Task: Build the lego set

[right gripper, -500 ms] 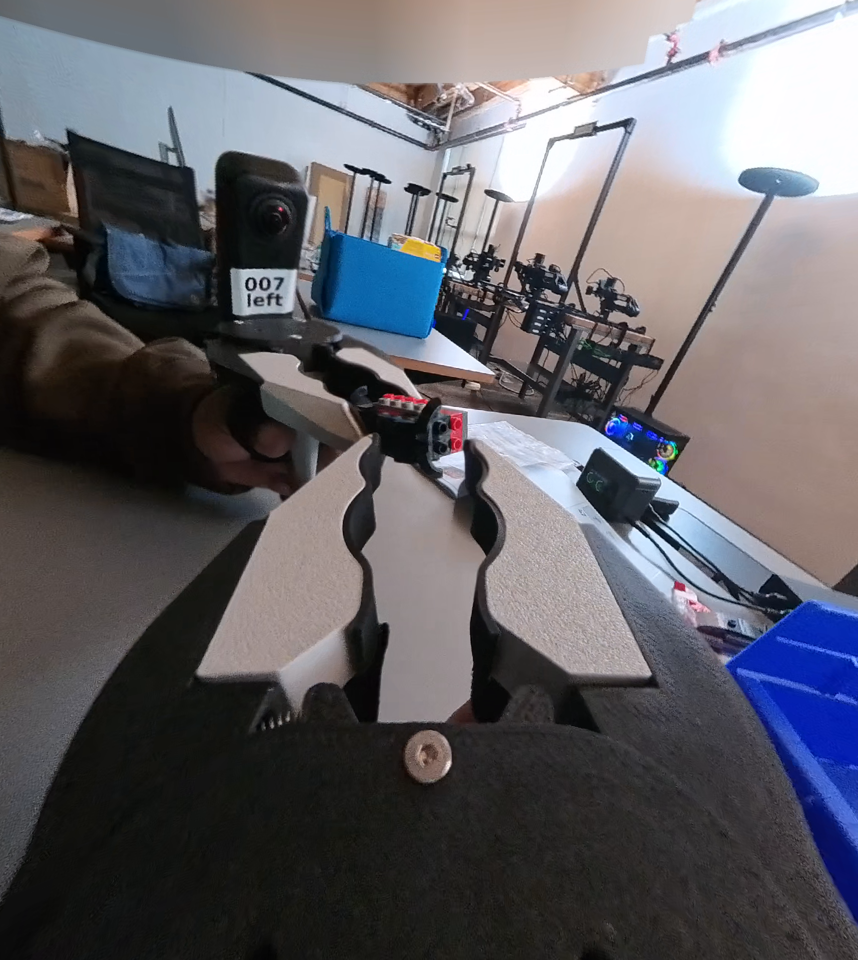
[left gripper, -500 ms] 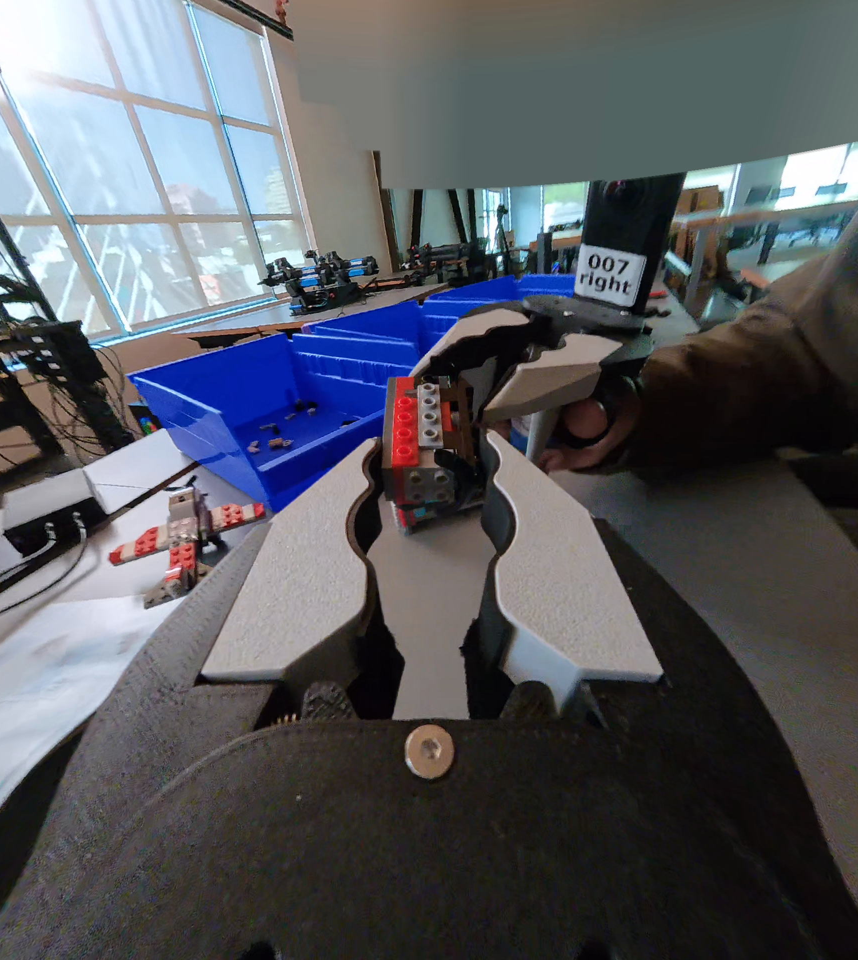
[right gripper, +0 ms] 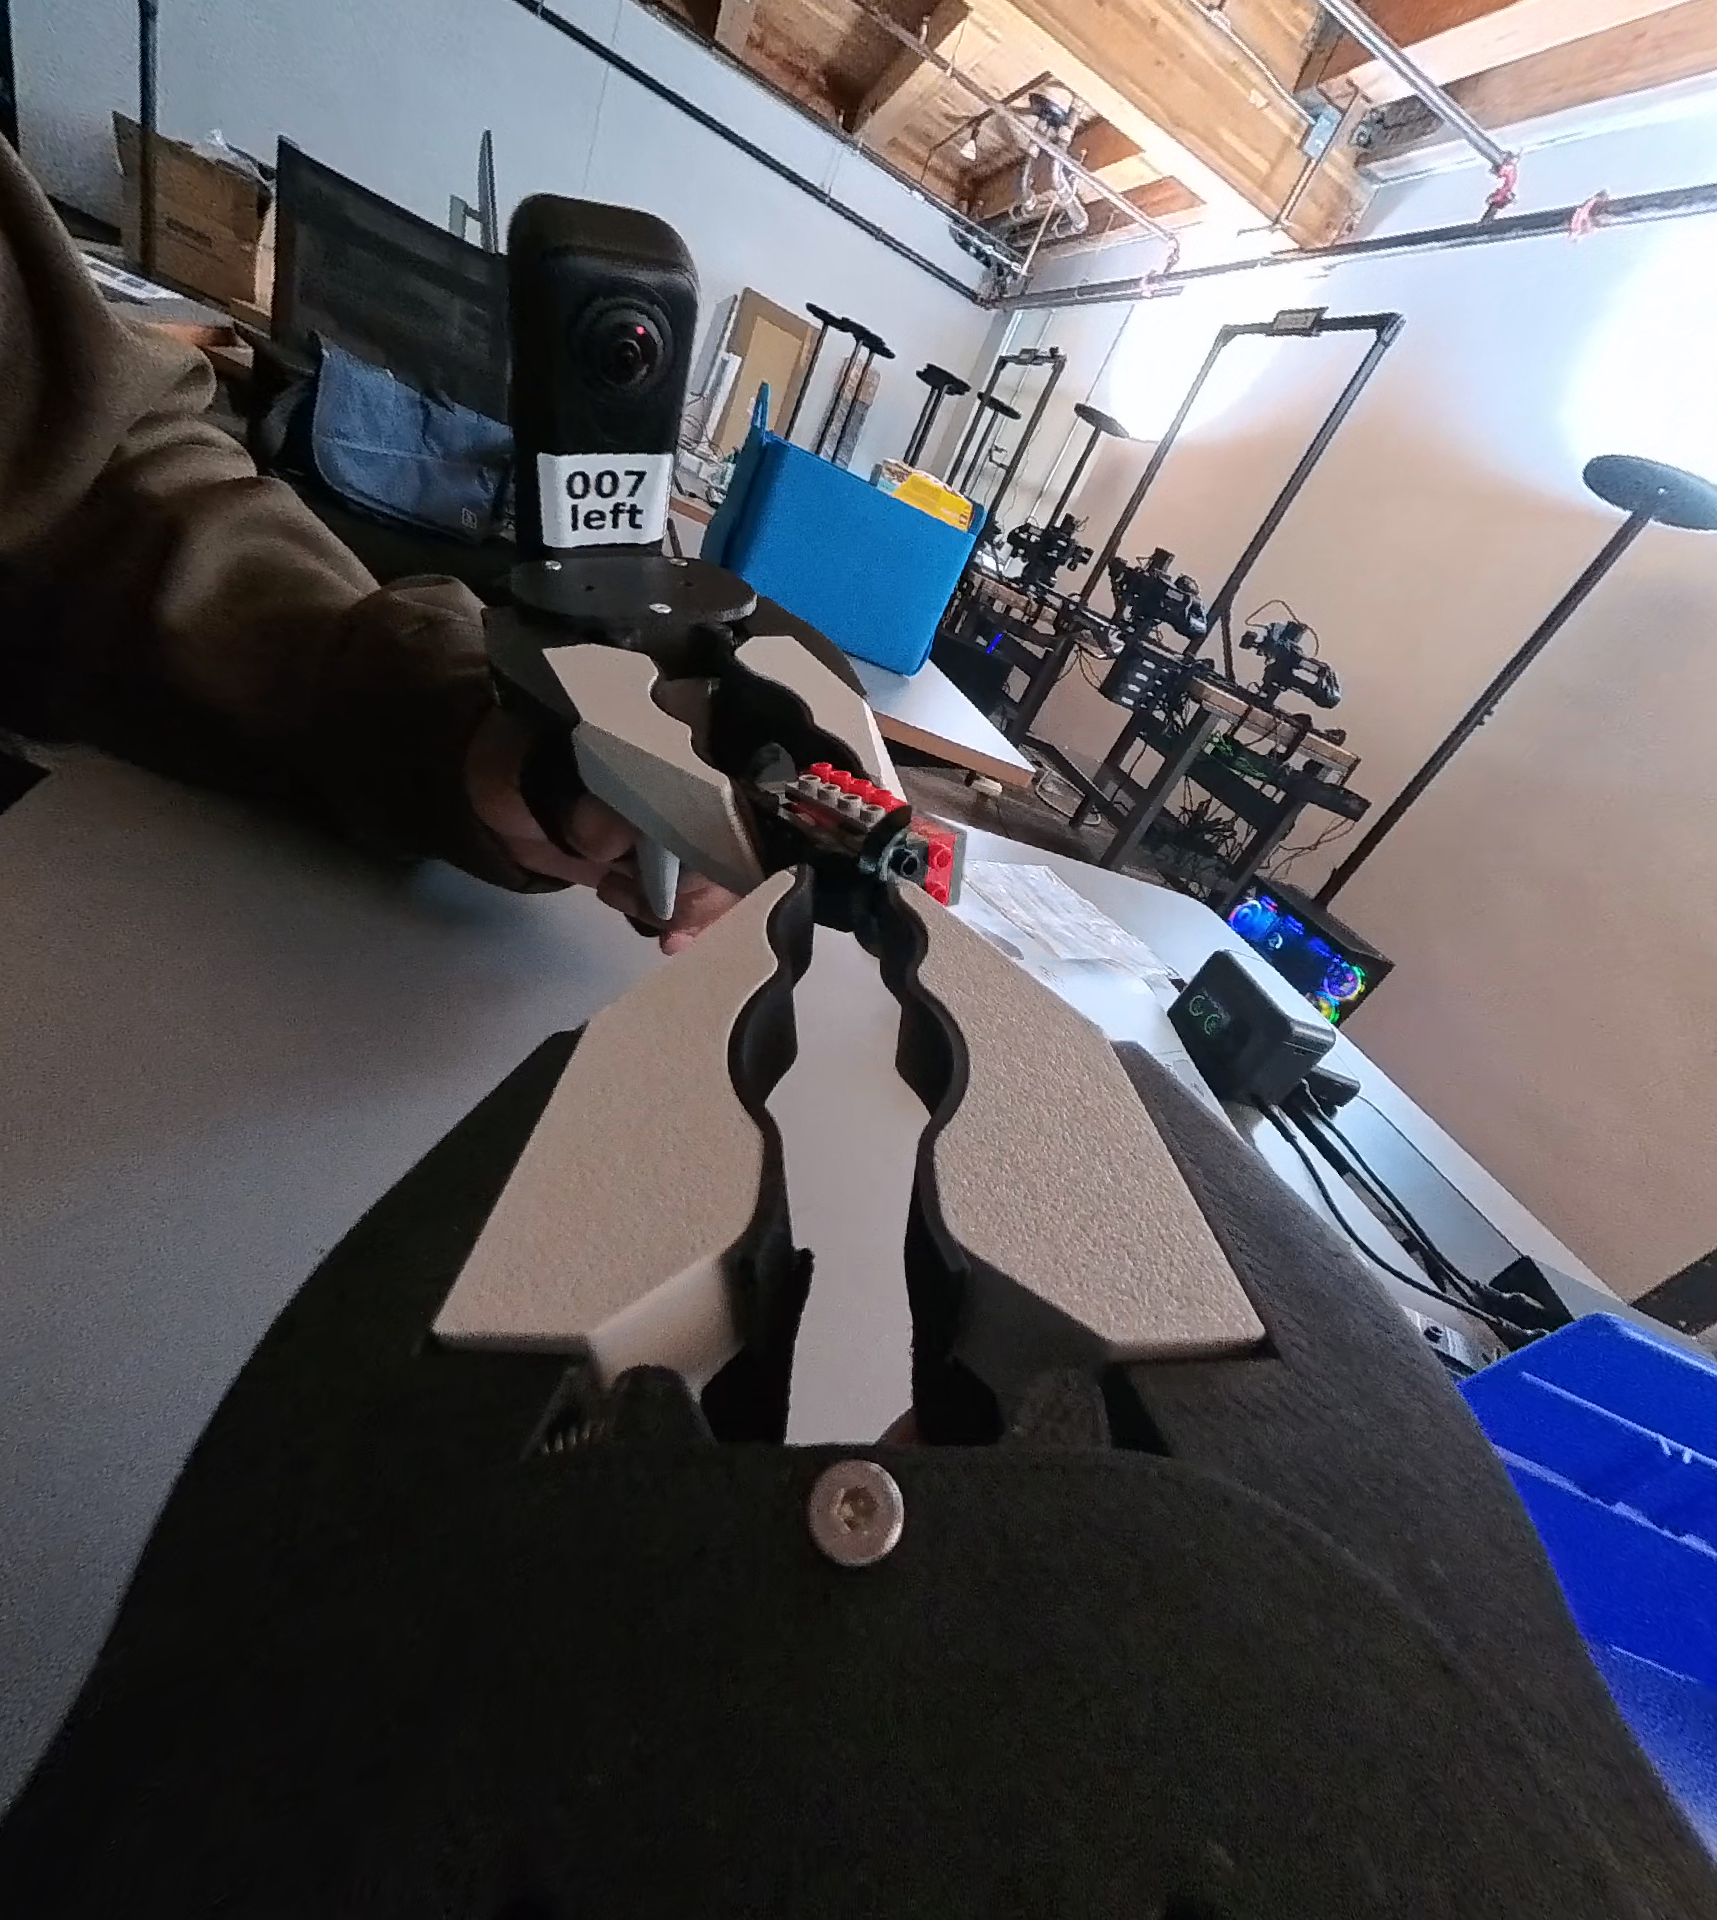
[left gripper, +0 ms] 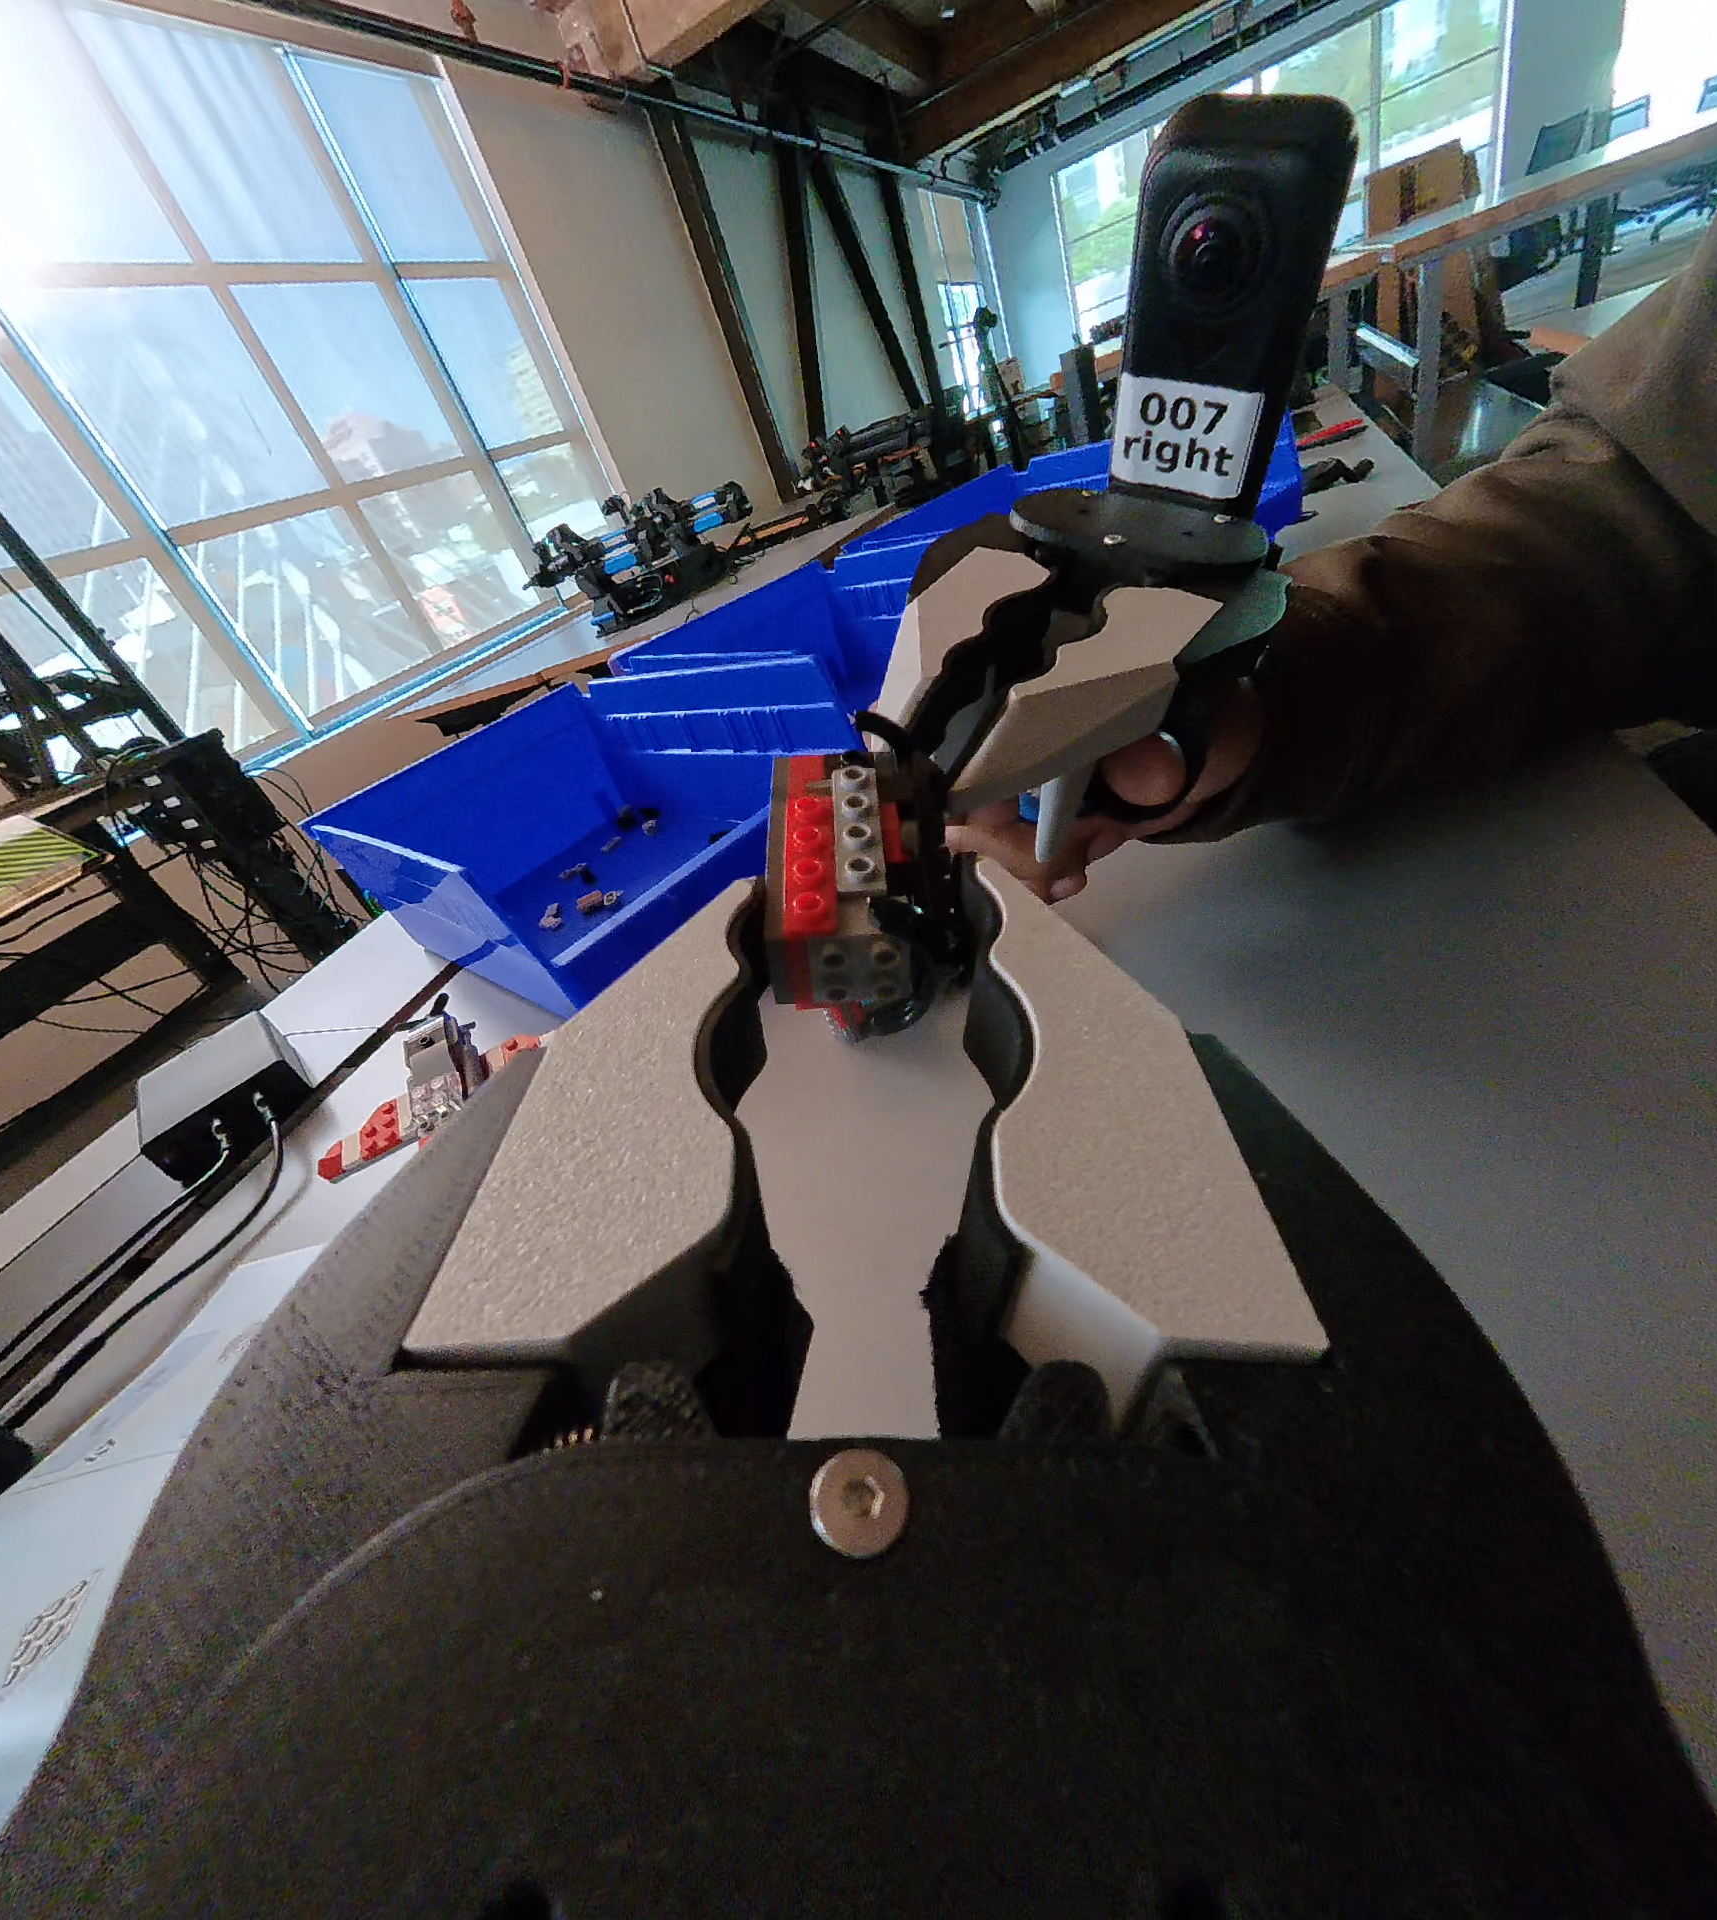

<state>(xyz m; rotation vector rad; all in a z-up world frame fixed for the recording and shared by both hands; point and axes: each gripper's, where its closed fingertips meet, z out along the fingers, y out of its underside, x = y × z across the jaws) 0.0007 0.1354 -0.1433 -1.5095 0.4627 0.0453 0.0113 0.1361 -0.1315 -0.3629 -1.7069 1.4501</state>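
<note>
Left claw [left gripper: 859, 940] is clenched on a small red, grey & black toy-brick assembly [left gripper: 833, 883], pads pressing both sides, held up in the air above the grey worktop [left gripper: 1405, 1039]. Right claw [right gripper: 849, 883] comes in from the opposite side & is clamped on the assembly's black part, near the red end. Blue plastic bin [left gripper: 563, 821] w/ a few loose bits sits beyond; a second brick model [left gripper: 418, 1101] lies on the worktop at left. Risks: w/ both claws gripping one build, any twist or pull could pop bricks apart; the narrow black part may slip out of the right claw & drop.
</note>
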